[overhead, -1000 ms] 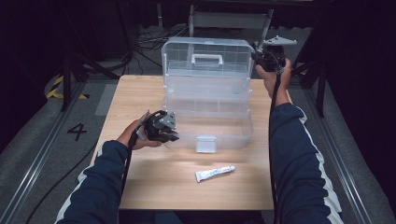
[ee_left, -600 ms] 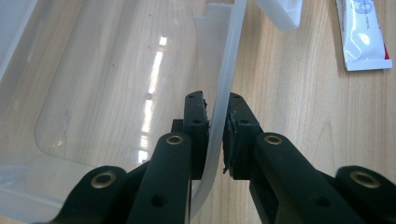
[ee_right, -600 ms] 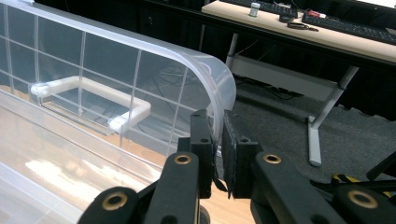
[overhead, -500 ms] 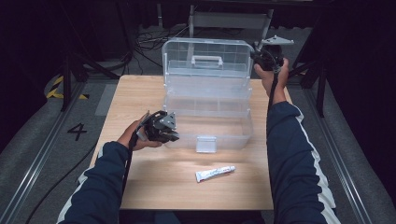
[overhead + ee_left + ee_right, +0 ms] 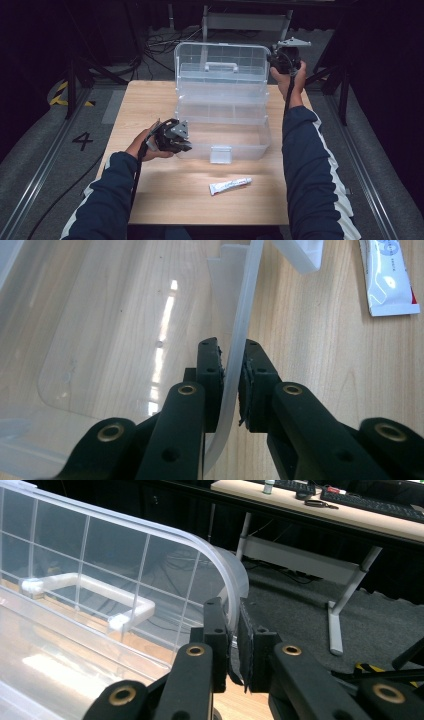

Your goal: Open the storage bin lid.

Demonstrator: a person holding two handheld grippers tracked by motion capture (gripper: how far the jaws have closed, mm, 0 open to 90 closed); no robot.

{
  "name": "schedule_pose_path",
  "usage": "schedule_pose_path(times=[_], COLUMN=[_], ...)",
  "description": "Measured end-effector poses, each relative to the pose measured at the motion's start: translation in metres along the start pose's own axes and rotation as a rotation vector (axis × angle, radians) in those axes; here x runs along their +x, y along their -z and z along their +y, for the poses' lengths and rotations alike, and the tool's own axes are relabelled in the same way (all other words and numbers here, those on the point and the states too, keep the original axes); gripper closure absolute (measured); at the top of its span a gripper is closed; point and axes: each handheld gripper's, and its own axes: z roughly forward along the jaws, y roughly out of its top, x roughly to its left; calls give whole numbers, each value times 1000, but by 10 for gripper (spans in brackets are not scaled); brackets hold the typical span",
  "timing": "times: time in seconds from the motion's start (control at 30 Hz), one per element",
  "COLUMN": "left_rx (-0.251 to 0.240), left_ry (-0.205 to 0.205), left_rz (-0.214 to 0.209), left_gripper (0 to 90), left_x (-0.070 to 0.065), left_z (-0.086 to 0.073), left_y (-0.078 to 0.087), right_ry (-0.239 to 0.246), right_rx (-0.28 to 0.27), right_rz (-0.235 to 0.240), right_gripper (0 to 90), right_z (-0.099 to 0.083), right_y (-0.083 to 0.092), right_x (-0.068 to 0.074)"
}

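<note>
Left claw [image 5: 231, 385] clamped on front wall of clear box [image 5: 222, 141]; right claw [image 5: 234, 640] pinching raised lid [image 5: 220, 62] edge. Tube [image 5: 230, 186] loose on counter [image 5: 150, 100].

The storage box [image 5: 222, 107] is clear, glossy plastic with a smooth frosted rim, standing on a pale matt wood-grain table [image 5: 150, 197], while at its 6 o'clock lies a shiny white tube [image 5: 230, 186].

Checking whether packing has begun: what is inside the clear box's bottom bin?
Nothing lies inside the bottom bin; the wooden table shows through its floor. The raised tray covers its rear part.
</note>
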Motion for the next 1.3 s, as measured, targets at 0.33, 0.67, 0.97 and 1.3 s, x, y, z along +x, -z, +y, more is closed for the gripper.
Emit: schedule_pose_path(times=[0.33,0.67,0.97,1.3], left_rx=[-12,-11,-14,-12], left_ry=[5,7,6,3], left_rz=[3,2,2,2], left_gripper=[813,813,813,813], left_x=[-1,-1,-1,-1], left_z=[-1,-1,-1,-1], left_y=[-1,-1,-1,-1], right_ry=[-7,-14,-13,-13], right_rx=[2,11,15,21], right_rz=[-4,-7,-11,-14], right_gripper=[835,835,834,832], right_z=[-1,0,0,-1], right_y=[-4,-10,-13,-16], right_x=[0,-2,-2,-2])
